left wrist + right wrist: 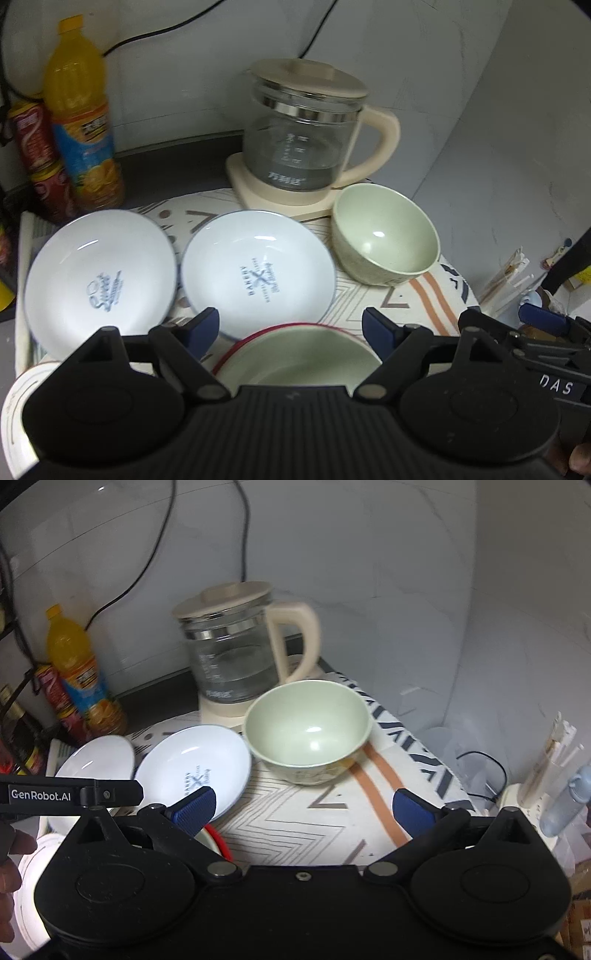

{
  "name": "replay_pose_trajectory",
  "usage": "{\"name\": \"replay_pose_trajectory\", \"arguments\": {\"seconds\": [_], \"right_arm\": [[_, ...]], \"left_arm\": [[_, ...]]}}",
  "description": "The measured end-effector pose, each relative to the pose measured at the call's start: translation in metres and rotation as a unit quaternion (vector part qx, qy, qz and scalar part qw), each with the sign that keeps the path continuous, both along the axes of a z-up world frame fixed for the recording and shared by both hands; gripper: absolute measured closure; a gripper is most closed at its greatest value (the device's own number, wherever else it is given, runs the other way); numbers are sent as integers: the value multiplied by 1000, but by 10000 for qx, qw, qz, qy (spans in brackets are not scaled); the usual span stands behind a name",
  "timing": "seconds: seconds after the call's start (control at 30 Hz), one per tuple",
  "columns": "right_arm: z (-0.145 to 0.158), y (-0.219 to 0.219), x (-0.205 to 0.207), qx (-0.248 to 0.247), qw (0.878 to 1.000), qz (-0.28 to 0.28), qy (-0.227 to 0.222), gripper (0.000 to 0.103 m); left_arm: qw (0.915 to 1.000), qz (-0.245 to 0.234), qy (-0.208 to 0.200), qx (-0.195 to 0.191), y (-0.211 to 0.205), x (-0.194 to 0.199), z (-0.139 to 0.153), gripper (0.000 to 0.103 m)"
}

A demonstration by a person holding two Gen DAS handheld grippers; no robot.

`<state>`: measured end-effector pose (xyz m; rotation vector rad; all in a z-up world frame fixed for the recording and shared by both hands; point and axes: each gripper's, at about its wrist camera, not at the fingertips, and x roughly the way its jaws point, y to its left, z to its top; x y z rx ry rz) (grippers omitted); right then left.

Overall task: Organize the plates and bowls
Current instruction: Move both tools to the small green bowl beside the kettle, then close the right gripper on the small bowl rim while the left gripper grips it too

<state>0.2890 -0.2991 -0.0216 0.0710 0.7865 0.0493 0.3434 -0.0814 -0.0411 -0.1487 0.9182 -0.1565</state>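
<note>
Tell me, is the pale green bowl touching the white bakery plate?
Cannot tell. In the right wrist view the pale green bowl overlaps the white bakery plate rim; the left wrist view shows no plain gap.

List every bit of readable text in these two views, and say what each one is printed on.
"BAKERY": middle white plate; the smaller print around it is too blurred to read.
"DAS": right gripper body, seen from the left wrist view.
"GenRobot.AI": left gripper body, seen from the right wrist view.
Script logo on the left white plate: unreadable.
Kettle markings and brand print: too blurred.
Orange drink bottle and red cans labels: too blurred.
</note>
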Motion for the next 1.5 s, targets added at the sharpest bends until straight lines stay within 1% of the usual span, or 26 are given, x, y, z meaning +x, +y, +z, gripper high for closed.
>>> {"name": "replay_pose_trajectory", "arguments": {"seconds": [0.13, 0.33, 0.57, 0.67, 0.77, 0.8, 0.83, 0.93, 1.07, 1.2, 1.27, 1.33, 1.4, 1.5], "right_arm": [[1, -11, 1, 73, 9997, -243, -18, 0], [0, -24, 7, 104, 9985, -534, -56, 0], [-3, -36, 21, 225, 9965, -781, -209, 1], [-4, -40, 30, 191, 9959, -847, -254, 4], [-8, -44, 42, 208, 9957, -887, -192, 7], [-10, -45, 46, 218, 9956, -896, -172, 10], [-11, -46, 51, 230, 9955, -912, -144, 13], [-18, -49, 65, 300, 9951, -941, -53, 18], [-31, -52, 84, 433, 9948, -895, 210, 20], [-46, -57, 105, 612, 9931, -819, 569, 22], [-52, -61, 115, 731, 9915, -815, 697, 28], [-60, -66, 125, 862, 9892, -816, 858, 36], [-67, -68, 134, 906, 9875, -822, 996, 38], [-75, -71, 142, 1000, 9858, -794, 1089, 43]], "left_arm": [[9999, -136, 22, -37, -11, 11, -1, 20], [9989, -435, -68, -134, -25, 28, 0, 20], [9980, -578, -192, -161, -41, 53, -4, 20], [9976, -627, -232, -176, -46, 64, -6, 20], [9974, -627, -232, -273, -48, 75, -10, 21], [9973, -644, -207, -295, -49, 79, -12, 21], [9971, -671, -158, -308, -50, 83, -15, 22], [9965, -774, -82, -314, -54, 94, -20, 23], [9954, -911, -7, -280, -60, 108, -27, 23], [9943, -1033, 72, -269, -65, 123, -33, 25], [9938, -1071, 100, -267, -66, 130, -36, 27], [9936, -1083, 128, -281, -67, 139, -40, 29], [9935, -1084, 168, -299, -68, 147, -44, 31], [9928, -1104, 286, -367, -70, 156, -51, 40]]}}
